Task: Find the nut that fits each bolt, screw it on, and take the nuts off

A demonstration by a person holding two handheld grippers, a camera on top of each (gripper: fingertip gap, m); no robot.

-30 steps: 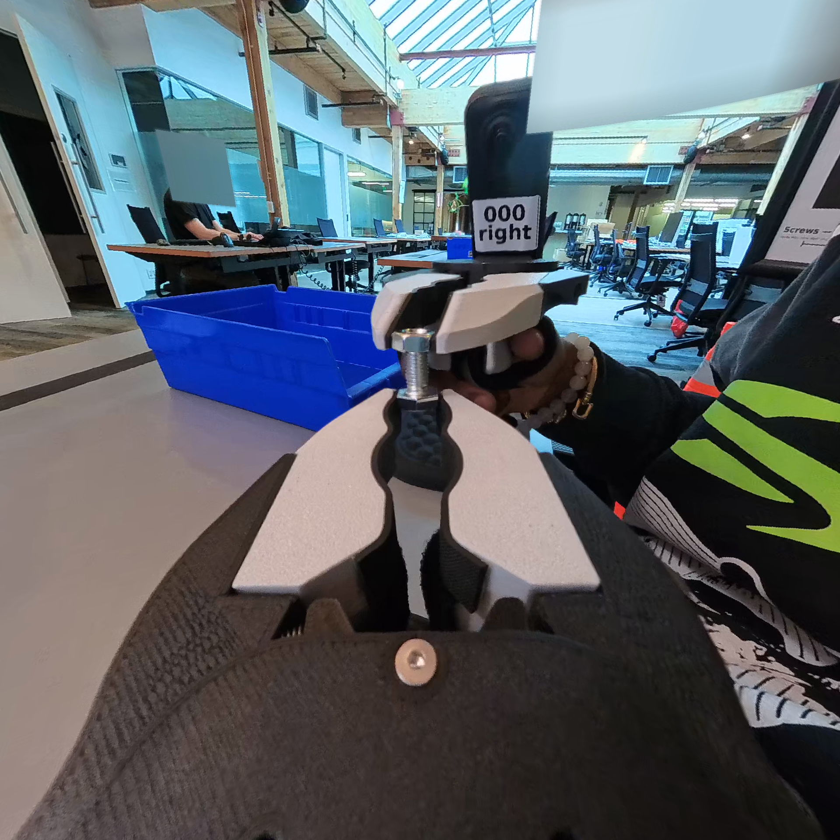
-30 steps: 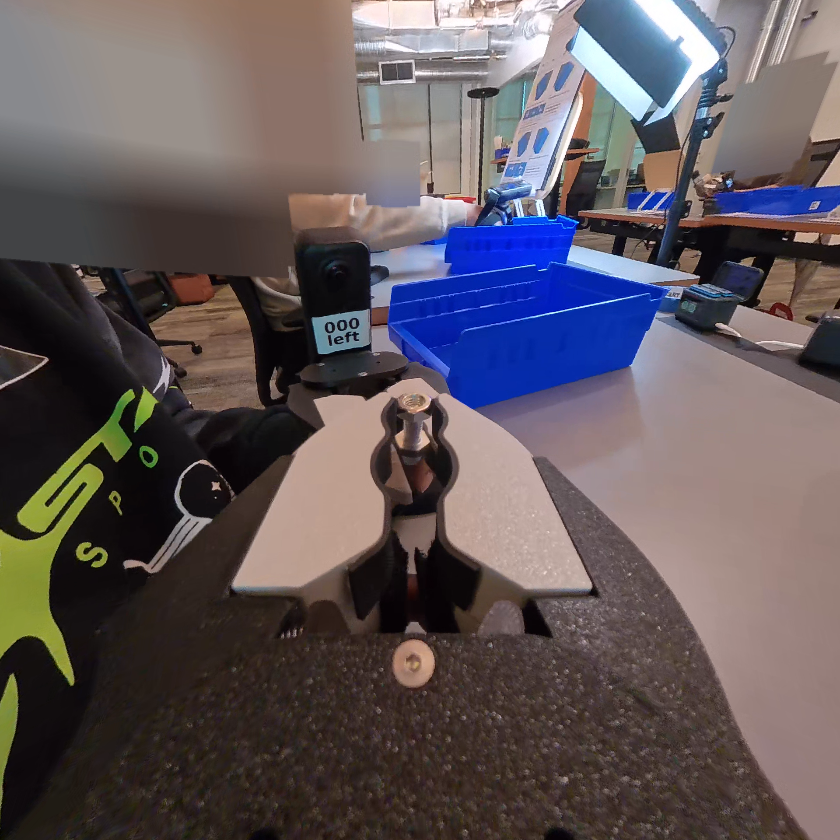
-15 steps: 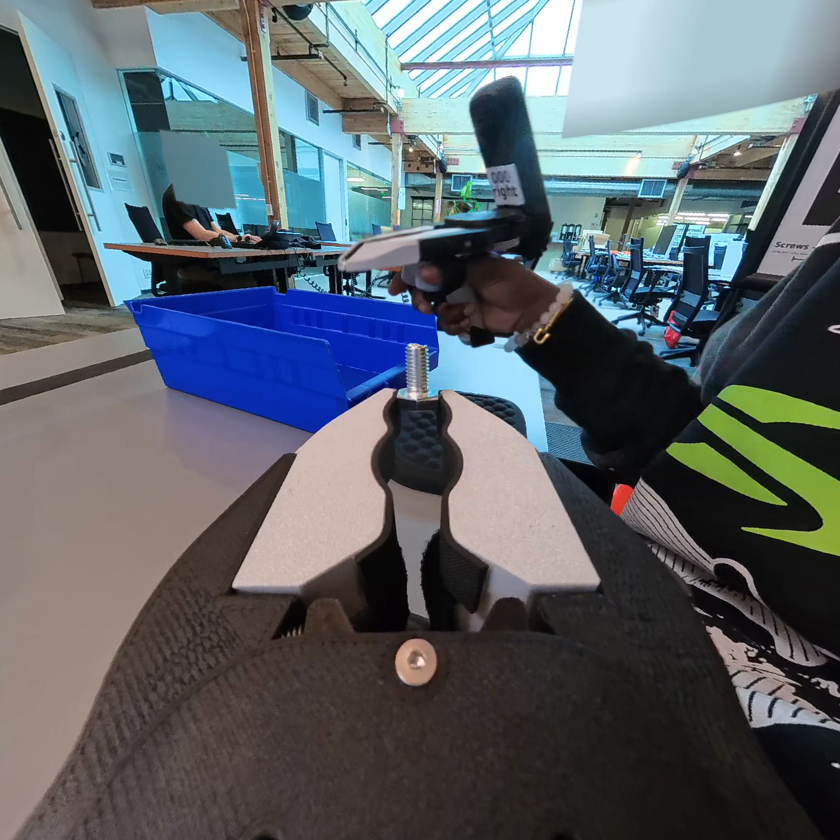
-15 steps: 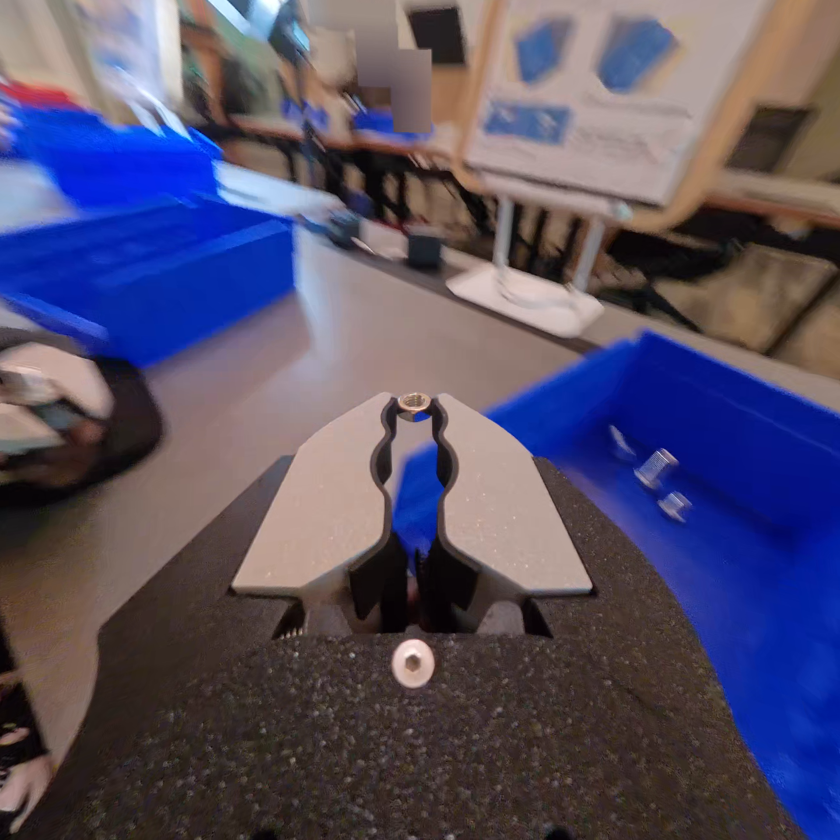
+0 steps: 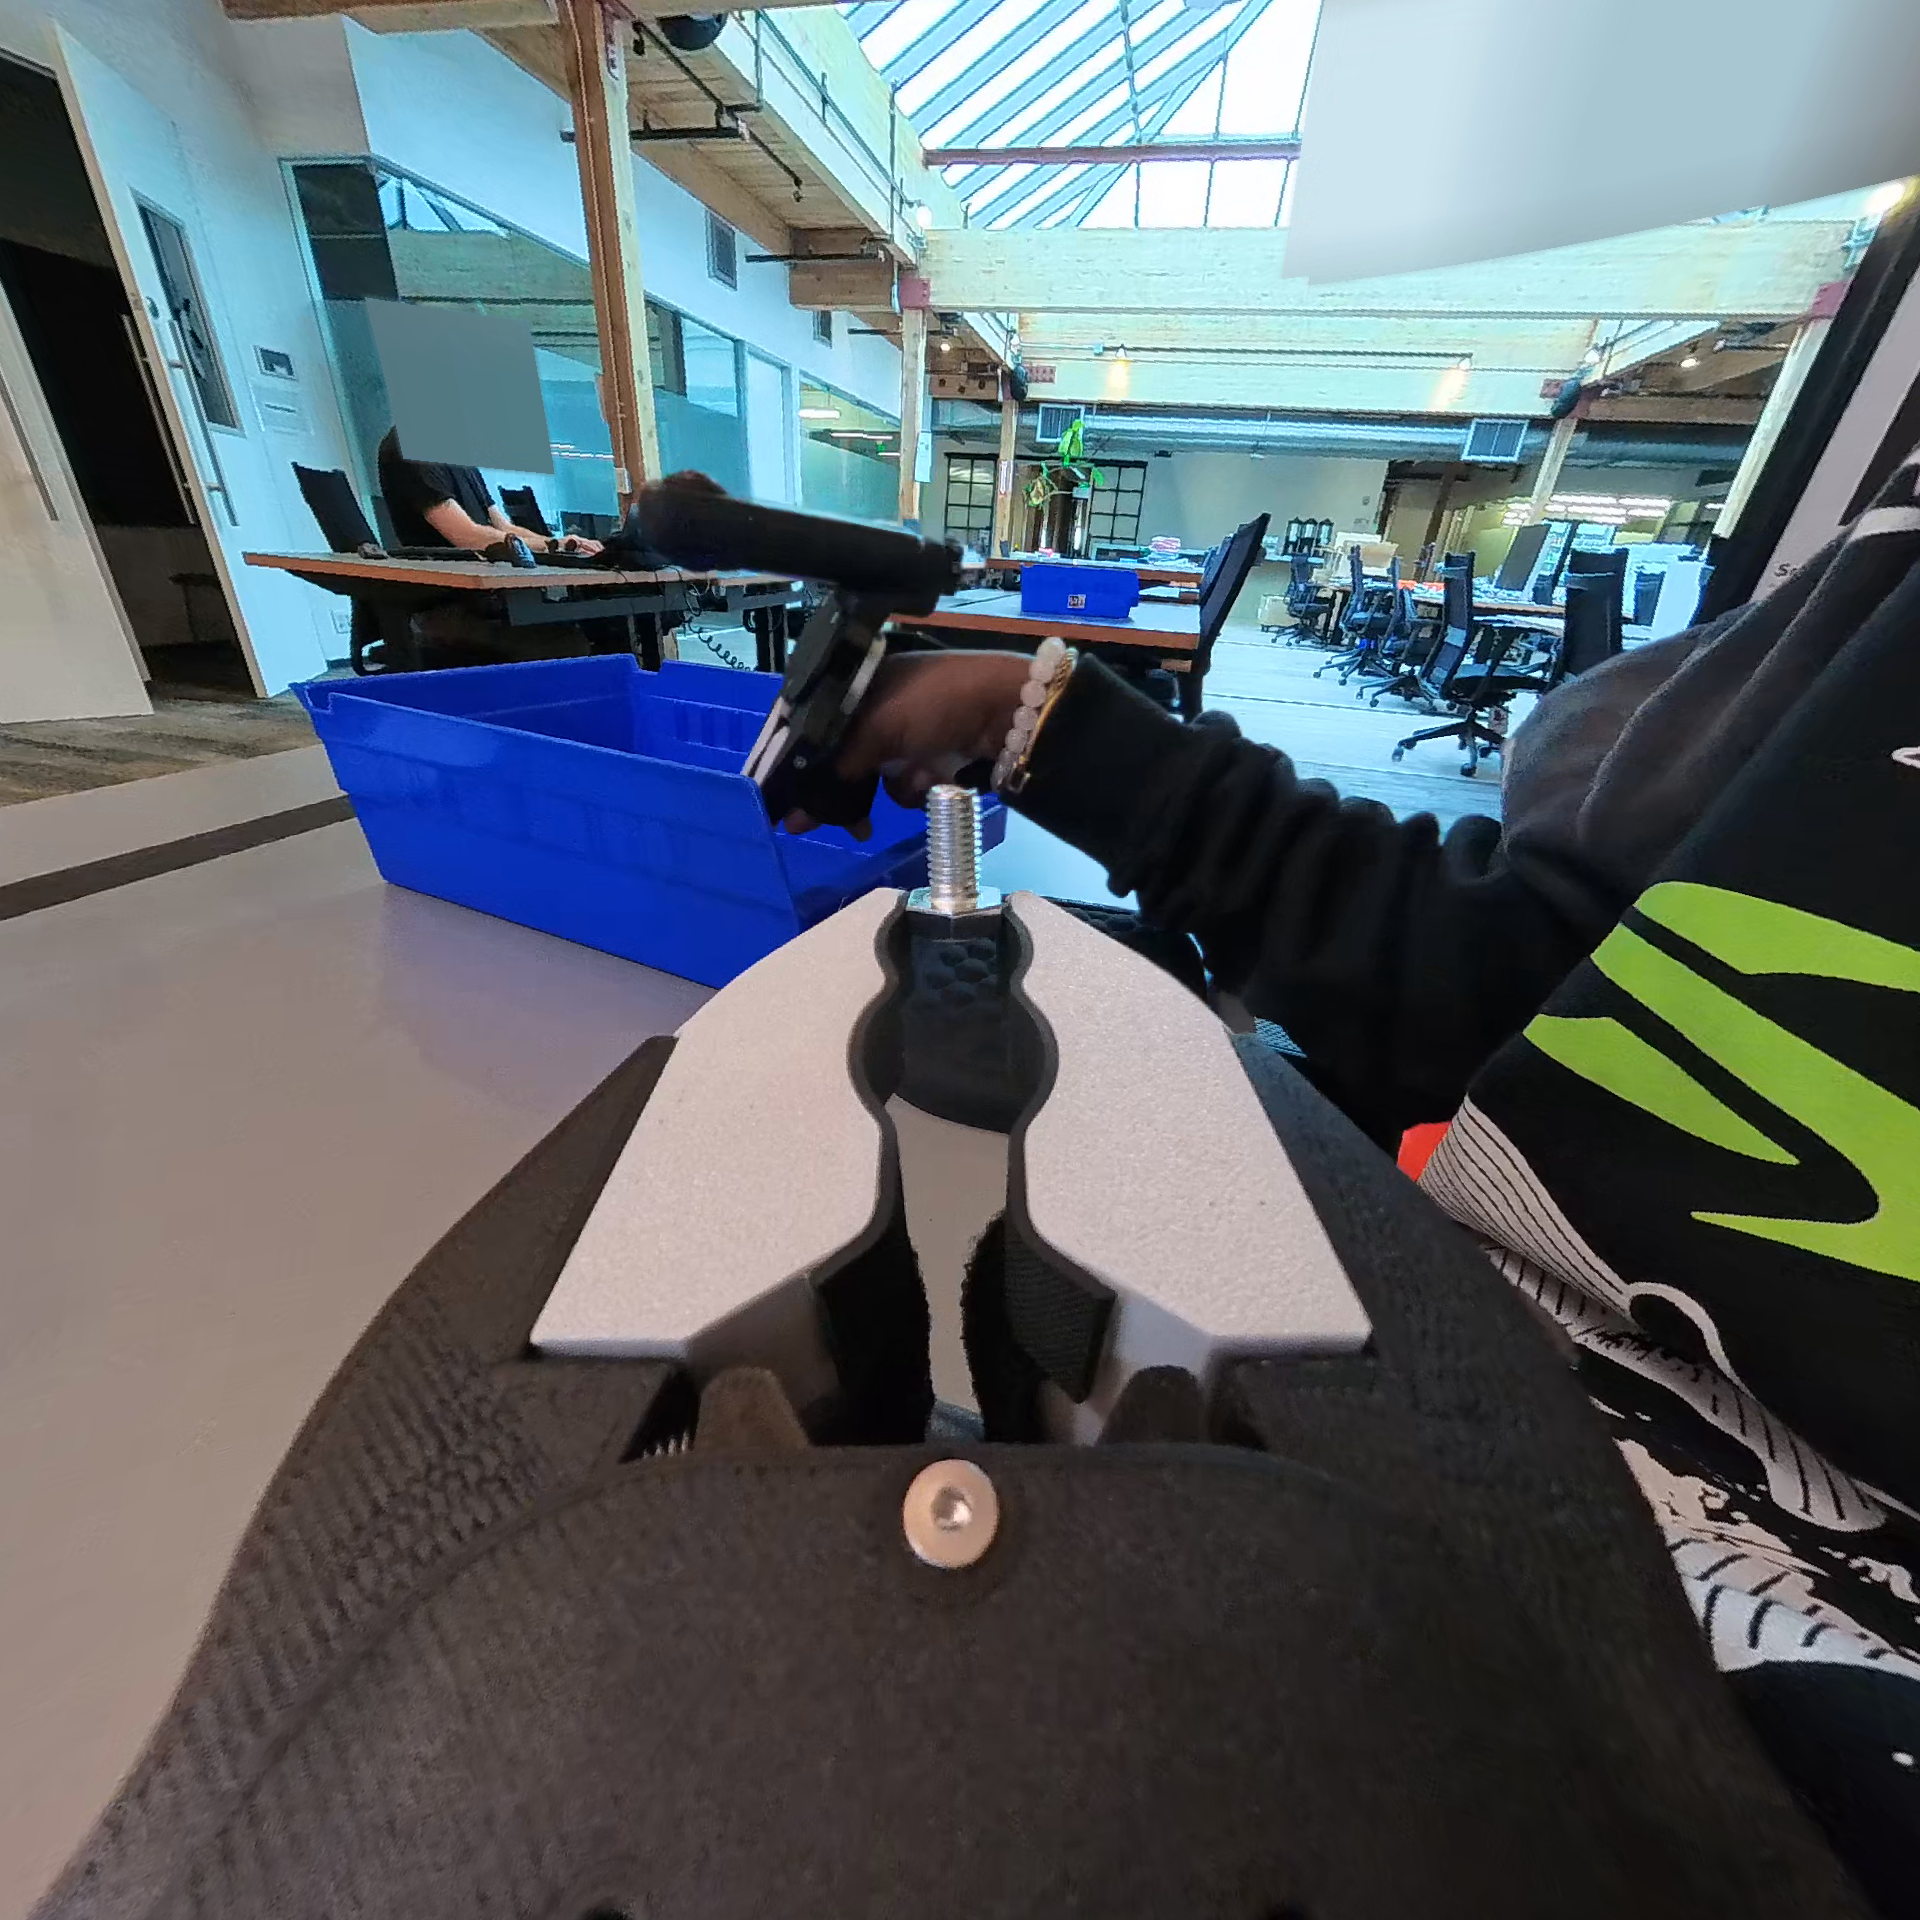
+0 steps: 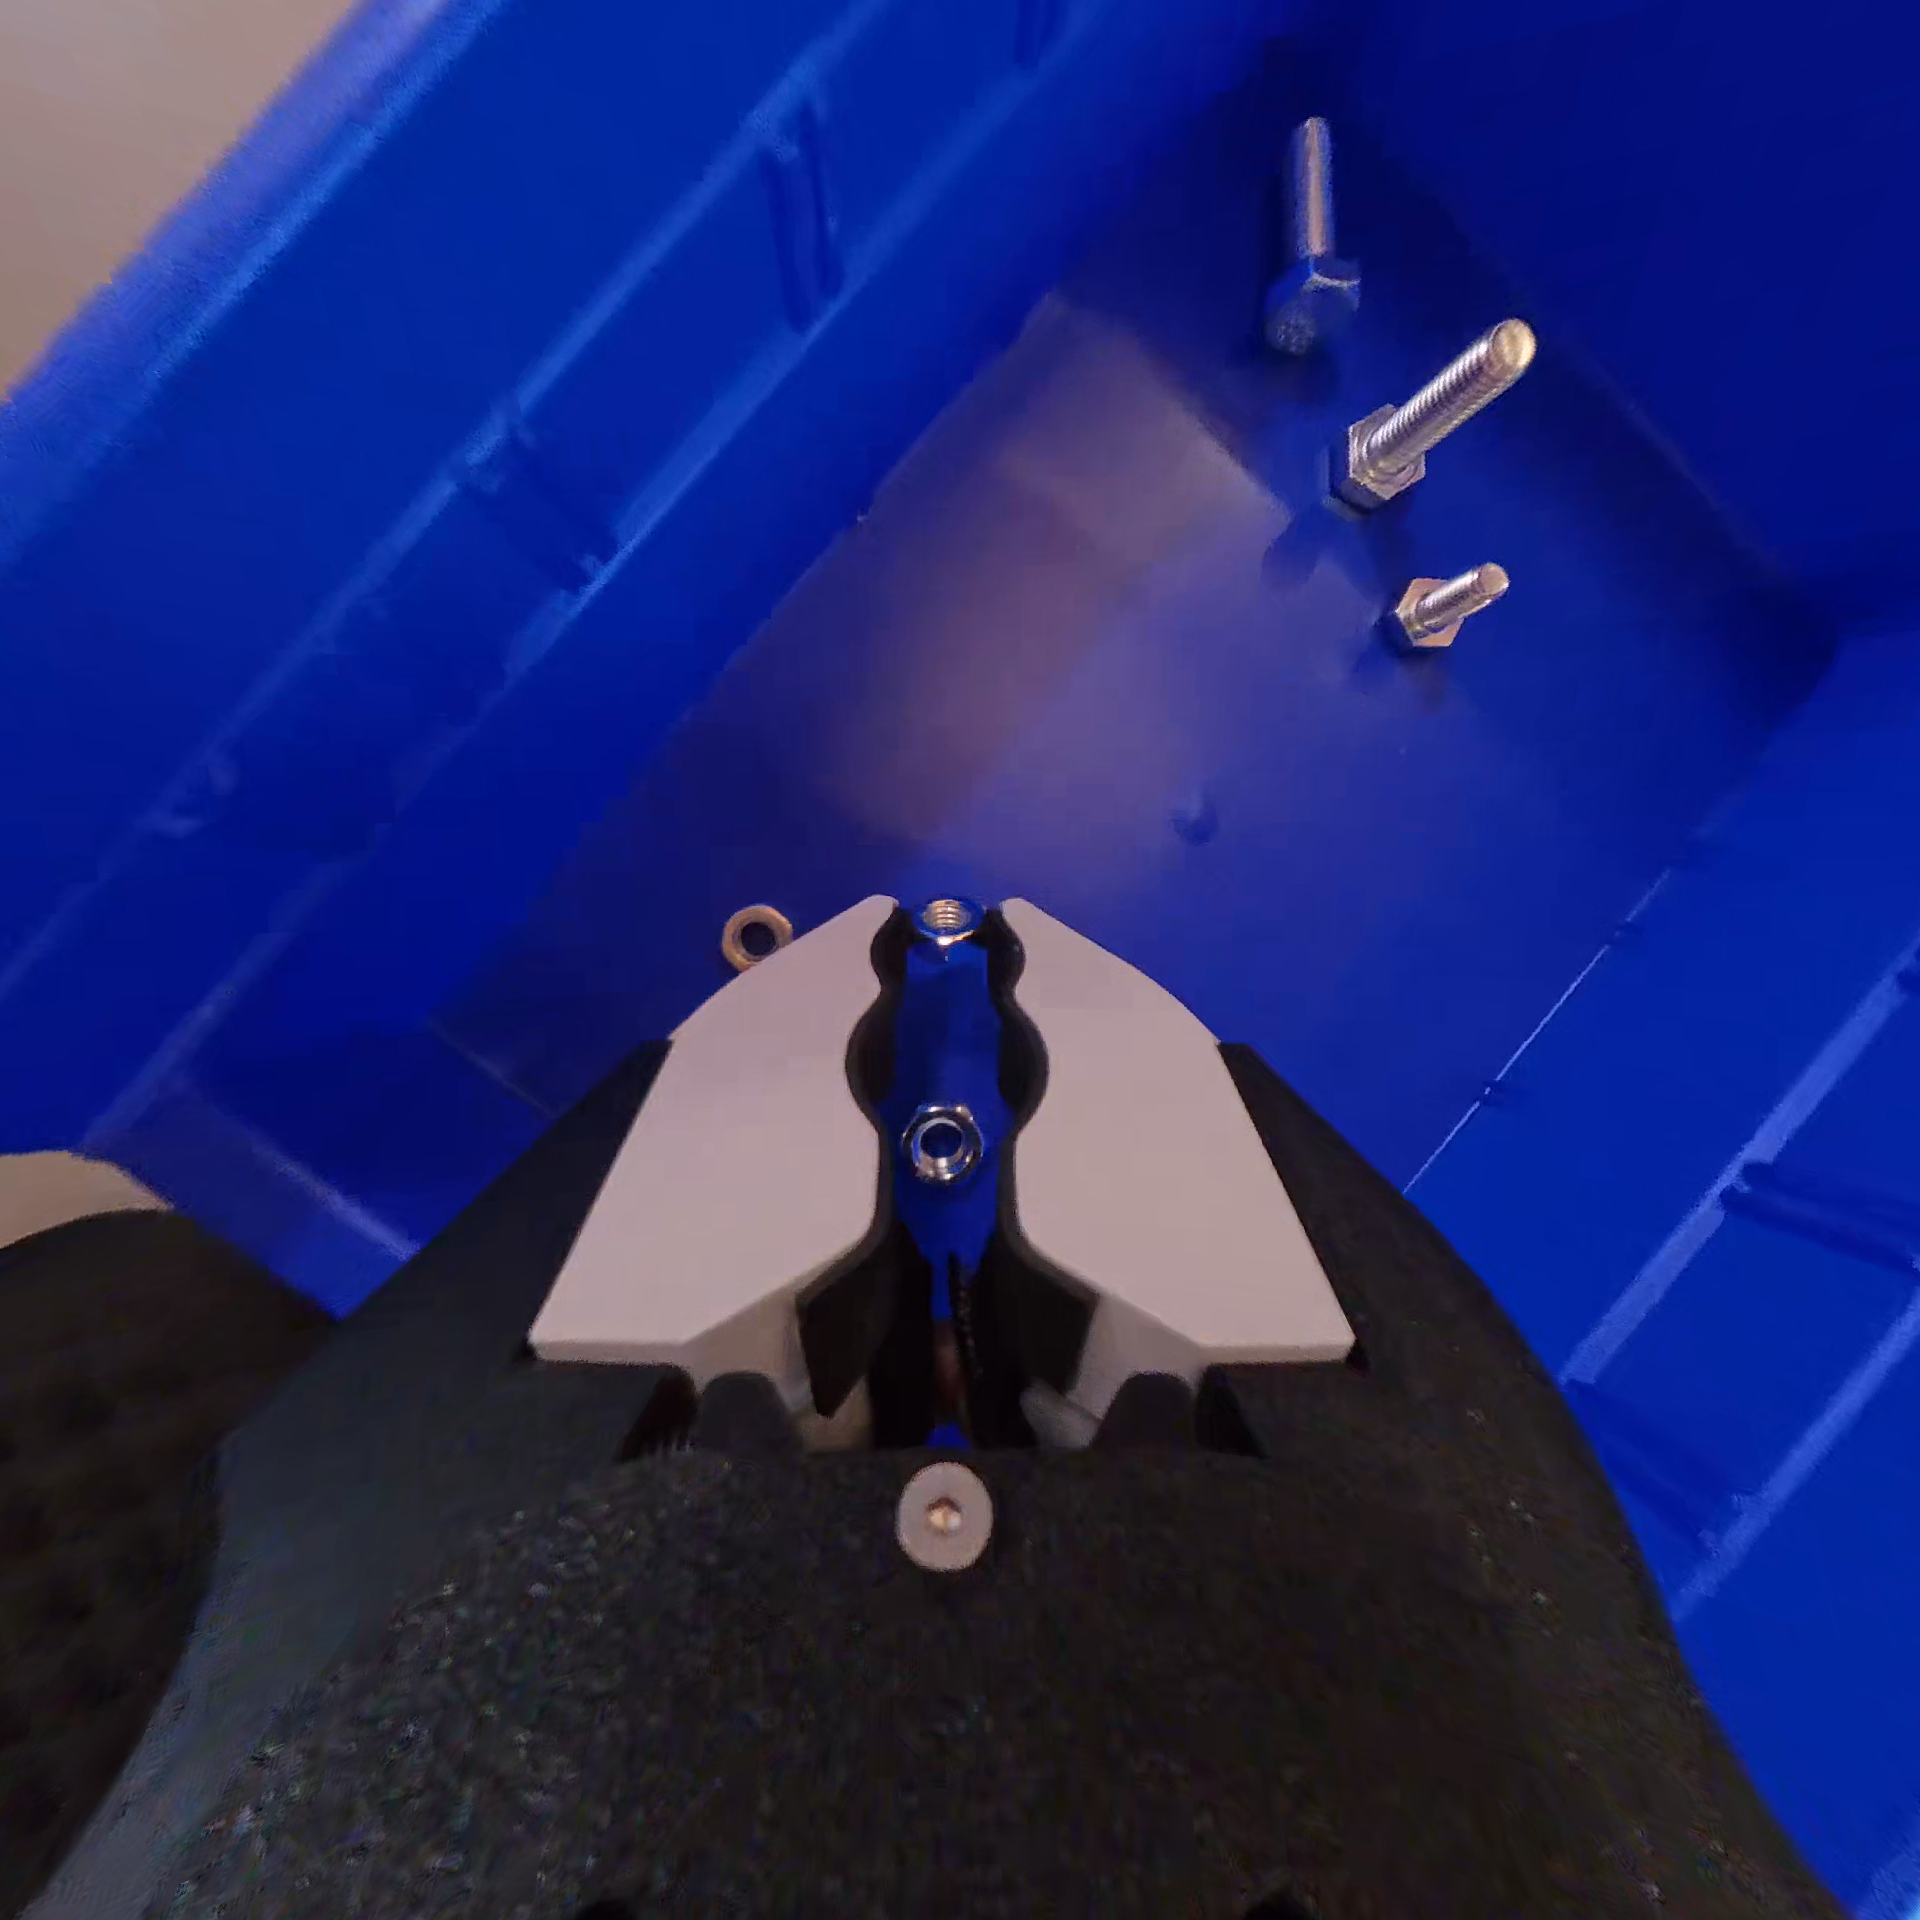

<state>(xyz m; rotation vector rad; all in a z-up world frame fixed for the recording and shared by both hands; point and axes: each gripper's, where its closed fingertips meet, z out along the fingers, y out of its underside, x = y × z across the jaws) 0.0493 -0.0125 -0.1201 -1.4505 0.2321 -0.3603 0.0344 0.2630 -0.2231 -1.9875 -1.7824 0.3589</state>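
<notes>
My left gripper (image 5: 953,912) is shut on the hex head of a silver bolt (image 5: 953,844), whose bare threaded shank stands upright above the fingertips. My right gripper (image 6: 943,925) is shut on a small silver nut (image 6: 943,918) and holds it low inside the blue bin (image 6: 416,520). In the left wrist view the right gripper (image 5: 792,746) tips down into the same bin (image 5: 551,821), just behind the bolt.
On the bin floor lie a second silver nut (image 6: 940,1143) under my right jaws, a brass-coloured nut (image 6: 756,935) to their left, and three bolts (image 6: 1434,426) at the far right. The bin stands on a grey table (image 5: 260,1091). The person's sleeve (image 5: 1299,862) reaches across on the right. My hands' fingertips stand some 30 cm from each other.
The right gripper took the nut off the bolt's tip, swung away and went down into the blue bin, still holding it. The left gripper kept the bolt still.
</notes>
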